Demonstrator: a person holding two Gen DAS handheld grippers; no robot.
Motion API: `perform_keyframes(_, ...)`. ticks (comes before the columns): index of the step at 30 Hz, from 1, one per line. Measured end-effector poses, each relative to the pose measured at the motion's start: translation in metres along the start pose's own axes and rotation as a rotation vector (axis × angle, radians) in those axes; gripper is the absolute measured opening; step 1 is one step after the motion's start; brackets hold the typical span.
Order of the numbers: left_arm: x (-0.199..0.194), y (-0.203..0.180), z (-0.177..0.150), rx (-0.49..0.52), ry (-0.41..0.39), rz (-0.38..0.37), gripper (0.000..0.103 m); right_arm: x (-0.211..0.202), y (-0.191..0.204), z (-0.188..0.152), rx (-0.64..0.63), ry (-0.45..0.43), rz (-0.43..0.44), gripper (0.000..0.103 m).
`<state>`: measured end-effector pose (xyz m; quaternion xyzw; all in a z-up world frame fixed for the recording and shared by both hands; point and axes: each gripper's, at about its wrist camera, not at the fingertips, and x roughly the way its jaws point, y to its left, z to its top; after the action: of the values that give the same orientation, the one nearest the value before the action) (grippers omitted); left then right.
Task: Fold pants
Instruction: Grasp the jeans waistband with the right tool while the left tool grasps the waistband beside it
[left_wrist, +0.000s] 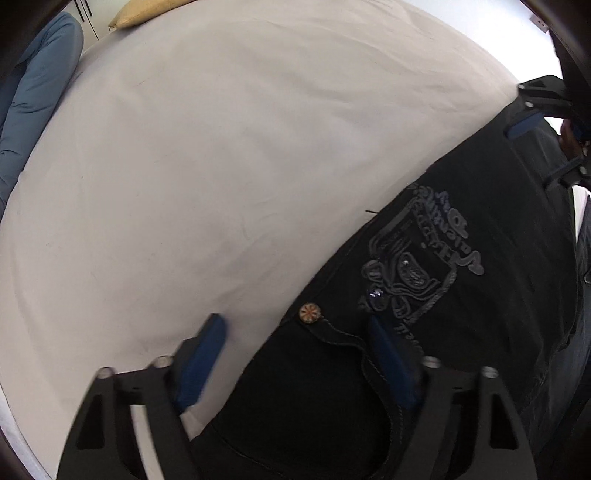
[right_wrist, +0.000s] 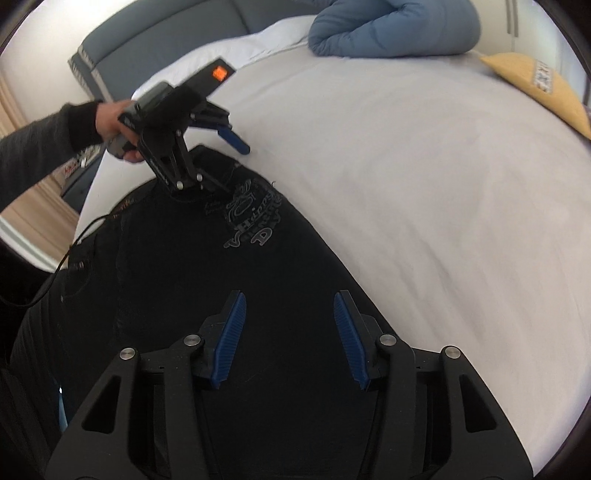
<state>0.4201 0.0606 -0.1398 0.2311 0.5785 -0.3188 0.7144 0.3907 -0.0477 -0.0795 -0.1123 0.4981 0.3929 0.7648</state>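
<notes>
Black pants (left_wrist: 461, 229) with a grey embroidered crest and a round metal button (left_wrist: 309, 313) lie along the near edge of a white bed (left_wrist: 221, 166). My left gripper (left_wrist: 295, 332) is open; its fingers straddle the pants' edge by the button, one pad over the sheet, one over the cloth. In the right wrist view the pants (right_wrist: 184, 277) fill the lower left. My right gripper (right_wrist: 290, 314) is open above the black cloth and holds nothing. The left gripper (right_wrist: 225, 162) shows there too, hand-held at the far end of the pants.
A blue duvet (right_wrist: 391, 26) is bunched at the head of the bed. A yellow pillow (right_wrist: 543, 85) lies at the far right. A dark power strip with an orange light (right_wrist: 218, 74) sits near the bed's left edge. A black cable (right_wrist: 74, 243) trails at the left.
</notes>
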Motion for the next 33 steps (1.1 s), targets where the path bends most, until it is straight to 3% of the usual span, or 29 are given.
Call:
perform_keyframes(1, -0.004, -0.005, -0.001, 0.009, -0.006, -0.012, 0.045, 0.002, -0.001, 0.003, -0.007, 0.009, -0.001, 0.048)
perform_keyframes(2, -0.007, -0.008, -0.001, 0.019, -0.008, -0.011, 0.029, 0.004, -0.001, 0.005, -0.012, 0.019, -0.002, 0.048)
perform_keyframes(5, -0.018, -0.036, -0.009, 0.088, -0.027, 0.060, 0.009, 0.011, -0.001, 0.018, -0.025, 0.031, -0.021, 0.048)
perform_keyframes(8, -0.038, -0.060, -0.023, 0.129, -0.094, 0.112, 0.008, 0.018, 0.004, 0.028, -0.047, 0.041, -0.037, 0.048)
perform_keyframes(13, -0.073, -0.085, -0.048, 0.145, -0.199, 0.139, 0.008, 0.029, 0.009, 0.043, -0.105, 0.099, -0.050, 0.048)
perform_keyframes(20, -0.097, -0.079, -0.058, 0.177, -0.241, 0.146, 0.008, 0.048, 0.003, 0.059, -0.102, 0.146, -0.056, 0.048)
perform_keyframes(24, -0.093, -0.074, -0.054, 0.172, -0.249, 0.152, 0.008, 0.052, 0.008, 0.063, -0.118, 0.180, -0.042, 0.015)
perform_keyframes(25, -0.093, -0.076, -0.057, 0.170, -0.250, 0.158, 0.008, 0.049, 0.010, 0.063, -0.115, 0.172, -0.031, 0.010)
perform_keyframes(33, -0.101, -0.080, -0.070, 0.137, -0.278, 0.164, 0.008, 0.020, 0.039, 0.057, 0.029, 0.053, -0.019, 0.003)
